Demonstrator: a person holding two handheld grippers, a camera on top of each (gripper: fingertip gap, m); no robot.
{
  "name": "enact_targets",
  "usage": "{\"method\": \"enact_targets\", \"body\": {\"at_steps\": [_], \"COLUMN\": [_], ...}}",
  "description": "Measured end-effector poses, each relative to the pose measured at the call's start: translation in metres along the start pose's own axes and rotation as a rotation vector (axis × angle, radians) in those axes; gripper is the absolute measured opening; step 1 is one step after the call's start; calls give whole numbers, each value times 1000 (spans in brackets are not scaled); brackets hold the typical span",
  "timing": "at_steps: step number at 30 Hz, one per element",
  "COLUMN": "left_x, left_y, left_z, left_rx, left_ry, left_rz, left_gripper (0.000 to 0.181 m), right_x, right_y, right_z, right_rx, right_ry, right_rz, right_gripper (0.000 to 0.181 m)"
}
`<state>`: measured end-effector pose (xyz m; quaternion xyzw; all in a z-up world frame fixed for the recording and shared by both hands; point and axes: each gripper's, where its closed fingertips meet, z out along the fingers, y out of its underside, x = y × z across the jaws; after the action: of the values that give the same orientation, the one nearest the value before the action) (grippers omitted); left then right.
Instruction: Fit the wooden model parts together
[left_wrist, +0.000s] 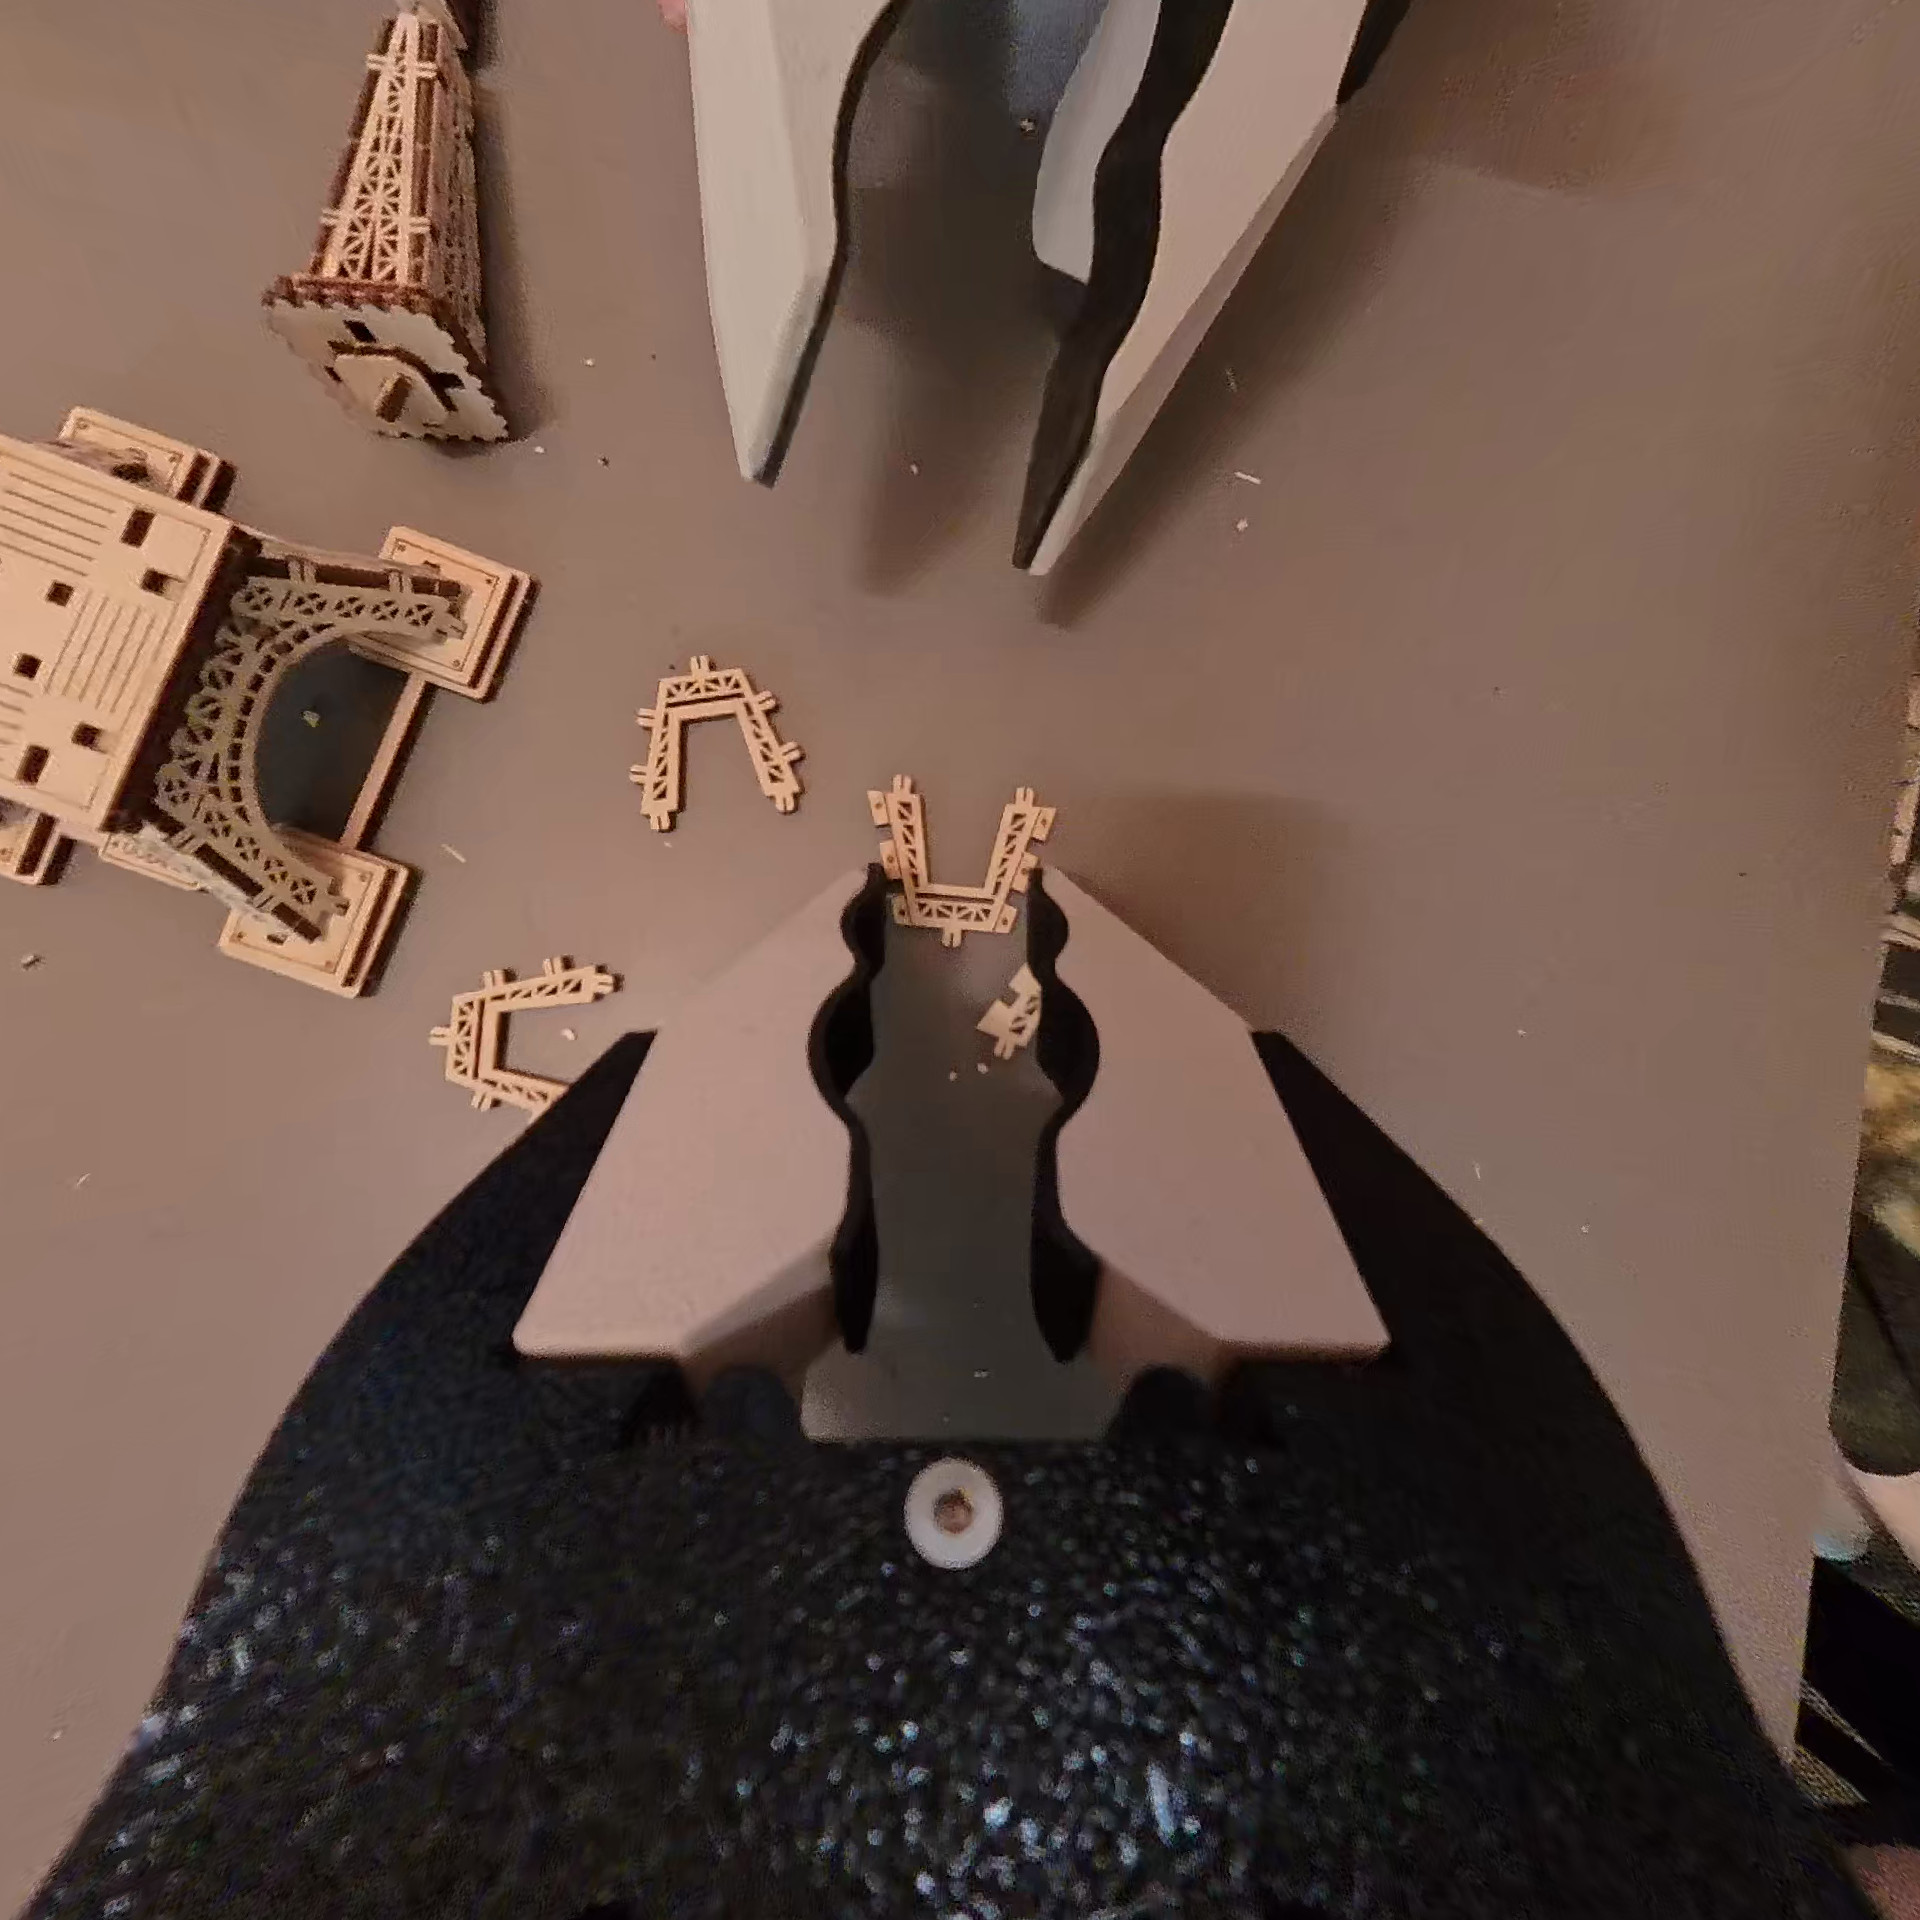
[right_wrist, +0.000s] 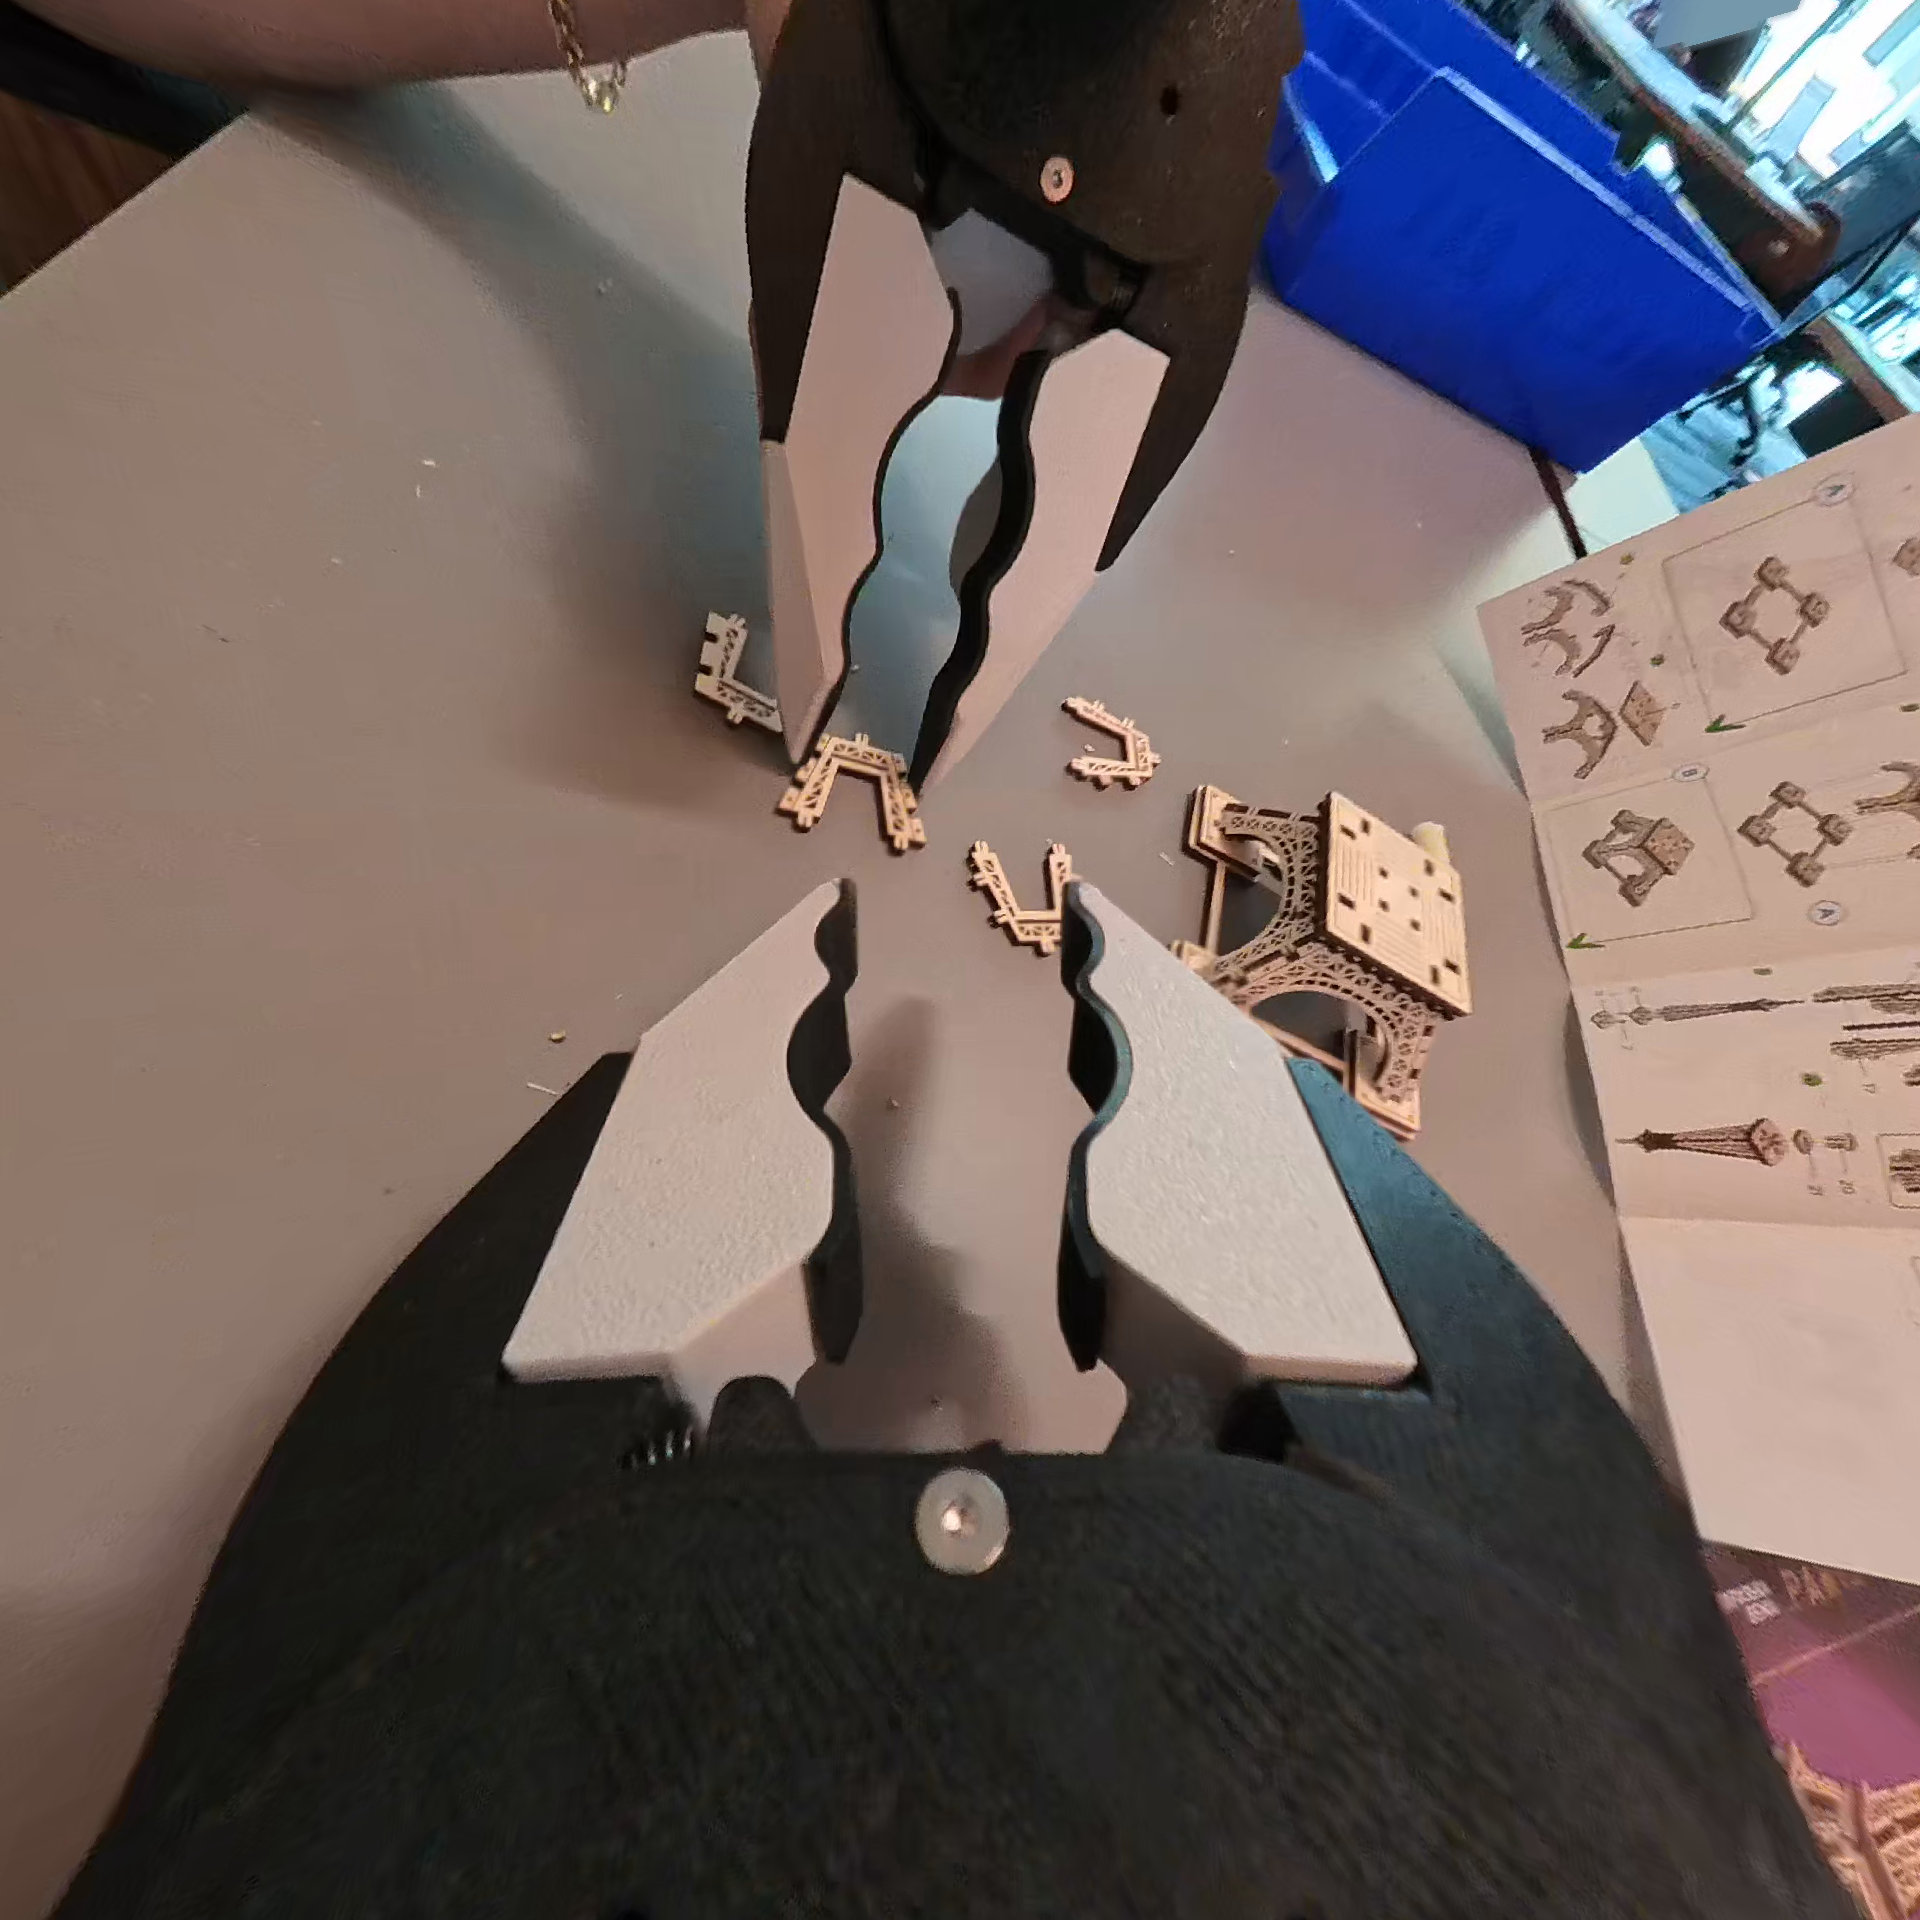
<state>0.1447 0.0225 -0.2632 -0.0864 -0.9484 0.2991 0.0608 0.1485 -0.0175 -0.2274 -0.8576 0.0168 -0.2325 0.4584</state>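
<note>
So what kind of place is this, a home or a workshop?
Probably a workshop or lab bench: a grey table with a printed instruction sheet, blue storage bins behind it, and cluttered equipment shelving beyond.

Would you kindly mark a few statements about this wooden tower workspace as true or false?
1. The right gripper is open and empty. True.
2. The tower spire stands upright. False: it lies on its side on the table.
3. The left gripper has its tips either side of a small truss piece. True.
4. The bin beyond the table is red. False: the bin is blue.
</note>
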Motion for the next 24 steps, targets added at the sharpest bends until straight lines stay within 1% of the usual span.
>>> {"method": "enact_targets", "body": {"at_steps": [2, 5, 7, 8, 10, 12, 15, 17, 19, 22, 24], "left_x": [1, 8, 8, 10, 12, 10, 6, 8, 10, 14, 15], "left_y": [-2, -8, -15, -19, -25, -26, -25, -26, -26, -26, -25], "left_z": [0, -3, -7, -10, -17, -23, -28, -31, -31, -29, -27], "left_rx": [9, 52, 115, 152, 219, 257, 288, 306, 299, 293, 286], "left_ry": [9, 74, 116, 161, 258, 298, 307, 334, 346, 369, 377], "left_rz": [-1, -29, -99, -152, -248, -298, -324, -332, -328, -316, -312], "left_gripper": [25, 24, 24, 24, 25, 24, 24, 24, 24, 24, 24], "right_x": [-4, -12, -15, -19, -15, -15, -23, -26, -22, -28, -28], "right_y": [-1, -8, -14, -15, -20, -23, -34, -40, -35, -37, -37], "right_z": [2, 6, 7, 8, 12, 14, 17, 19, 22, 26, 27], "right_rx": [-8, -8, -15, -28, -52, -77, -42, -24, -65, -43, -40], "right_ry": [-17, -38, -19, -20, 50, 93, 80, 87, 119, 94, 93], "right_rz": [1, -51, -160, -222, -350, -453, -487, -506, -549, -537, -547], "right_gripper": [38, 41, 40, 40, 40, 39, 35, 30, 23, 4, 1]}}
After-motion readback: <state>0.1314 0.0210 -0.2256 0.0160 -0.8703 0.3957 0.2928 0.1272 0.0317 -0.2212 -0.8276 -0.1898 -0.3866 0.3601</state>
